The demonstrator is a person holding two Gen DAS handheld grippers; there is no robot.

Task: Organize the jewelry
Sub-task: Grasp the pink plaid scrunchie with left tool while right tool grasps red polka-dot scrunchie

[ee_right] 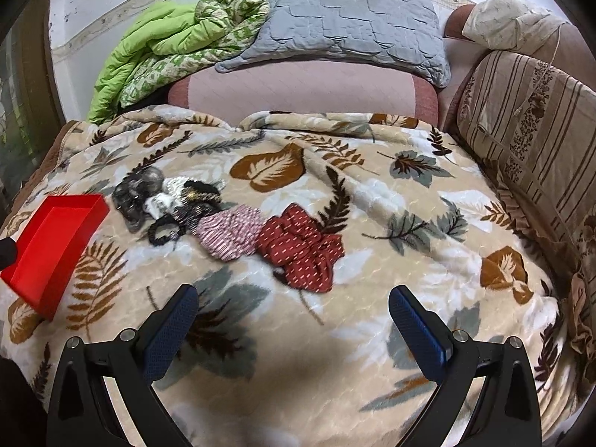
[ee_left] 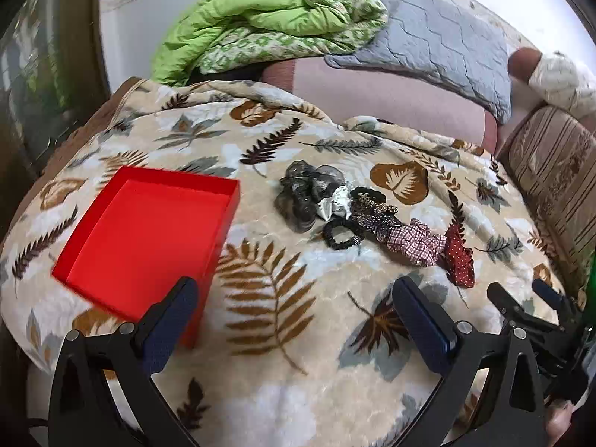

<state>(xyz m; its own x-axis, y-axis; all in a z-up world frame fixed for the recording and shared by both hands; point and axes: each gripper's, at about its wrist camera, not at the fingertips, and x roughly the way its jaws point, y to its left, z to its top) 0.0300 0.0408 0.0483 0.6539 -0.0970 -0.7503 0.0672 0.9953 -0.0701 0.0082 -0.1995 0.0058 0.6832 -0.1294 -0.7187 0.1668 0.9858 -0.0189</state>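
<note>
In left view only — right gripper (ee_left: pixel 529 294).

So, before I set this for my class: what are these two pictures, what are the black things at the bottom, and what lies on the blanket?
Each picture comes from a camera on a hand-held two-finger tool, looking forward along its blue-padded fingers. One shows the left tool, the other the right tool. Both are open and hold nothing. On the leaf-patterned fleece blanket lie an empty red cardboard box and a row of fabric scrunchies, including a dark red dotted scrunchie and a pink checked scrunchie.
</note>
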